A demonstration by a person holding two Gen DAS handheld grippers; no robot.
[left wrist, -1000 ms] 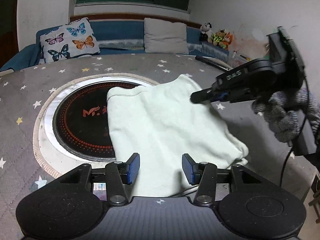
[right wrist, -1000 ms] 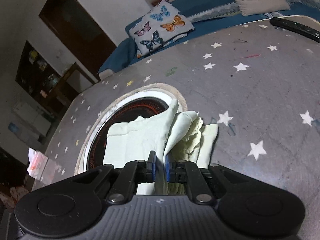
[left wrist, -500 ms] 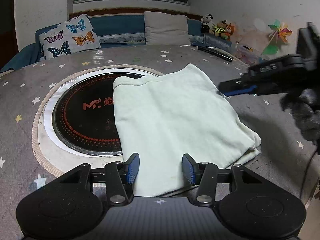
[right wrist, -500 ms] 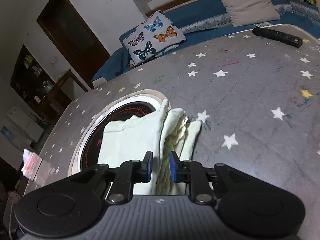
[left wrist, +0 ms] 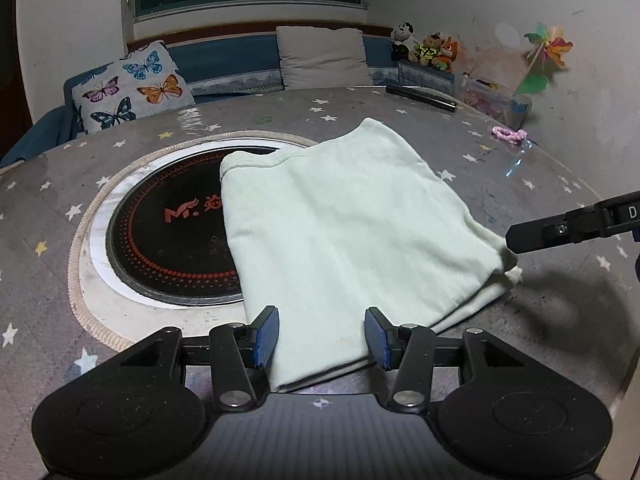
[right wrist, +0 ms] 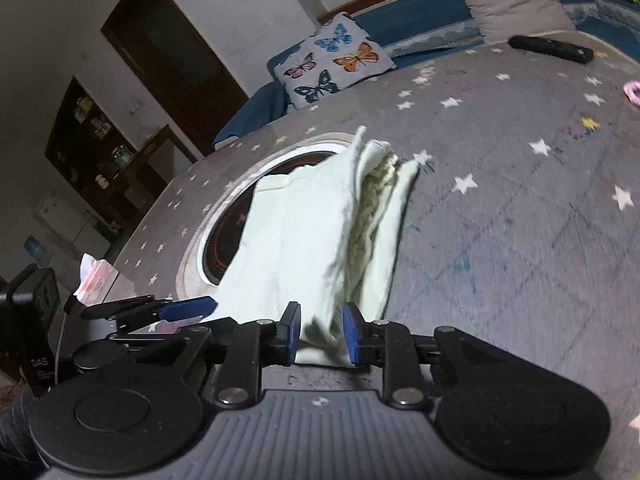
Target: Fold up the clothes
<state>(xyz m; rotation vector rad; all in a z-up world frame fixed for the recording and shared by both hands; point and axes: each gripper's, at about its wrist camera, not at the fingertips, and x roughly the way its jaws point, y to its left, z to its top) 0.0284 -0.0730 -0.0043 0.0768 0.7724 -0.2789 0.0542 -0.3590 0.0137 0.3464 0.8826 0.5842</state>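
Now soft pale-green folded garment (left wrist: 344, 220), round star-print tablecloth (left wrist: 500, 168)

Red "M" logo with a wing mark on the black round cooktop glass (left wrist: 168, 216), followed by a red Chinese character half covered at 3 o'clock by the pale green garment (left wrist: 344, 216); rest unreadable. White "D" on the black finger of the right gripper (left wrist: 560, 232), cut off by the frame edge at 3 o'clock. White "DAS" on the black body of the left gripper (right wrist: 40, 362), at 9 o'clock in the right wrist view.
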